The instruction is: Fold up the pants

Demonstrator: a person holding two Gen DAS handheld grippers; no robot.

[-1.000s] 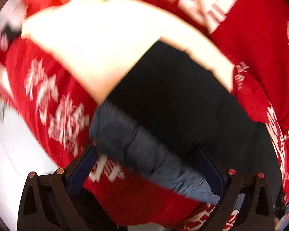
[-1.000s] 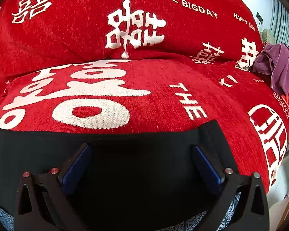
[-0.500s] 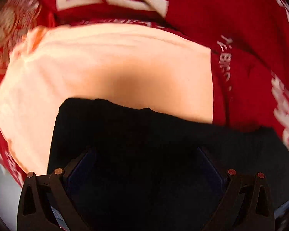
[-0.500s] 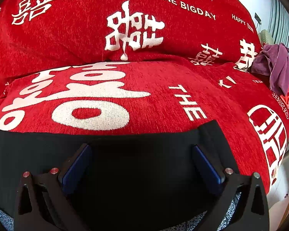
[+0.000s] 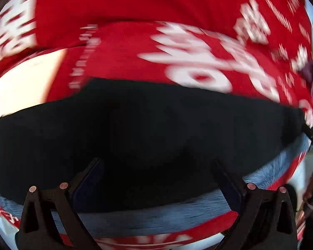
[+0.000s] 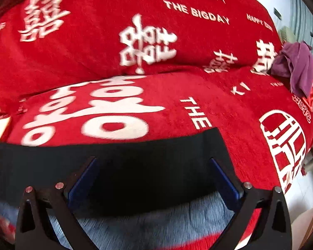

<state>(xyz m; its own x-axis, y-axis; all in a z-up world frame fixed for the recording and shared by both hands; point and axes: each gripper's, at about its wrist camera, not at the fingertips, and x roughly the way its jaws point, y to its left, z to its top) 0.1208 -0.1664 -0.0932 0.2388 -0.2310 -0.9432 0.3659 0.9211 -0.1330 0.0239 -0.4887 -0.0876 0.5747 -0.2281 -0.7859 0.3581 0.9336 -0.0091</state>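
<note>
a red chenille sofa cover with white lettering [image 6: 135, 95] filled most of both frames. the black pants with a grey fleecy inner side [image 6: 123, 166] lay across the lower half of each view, folded edge upward. the left gripper [image 5: 154, 177] and right gripper [image 6: 152, 175] both stood spread wide over the cloth, pinching nothing. judged mid-fold; next likely needs a fresh grasp. a purple cloth [image 6: 294, 64] sat upper right. no containers showed.

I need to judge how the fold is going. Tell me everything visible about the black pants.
The black pants lie flat on the red sofa cover, a broad dark band with a straight far edge and a square right corner. The near edge shows a grey fleecy inside. Both grippers, left and right, stand open over them.
</note>
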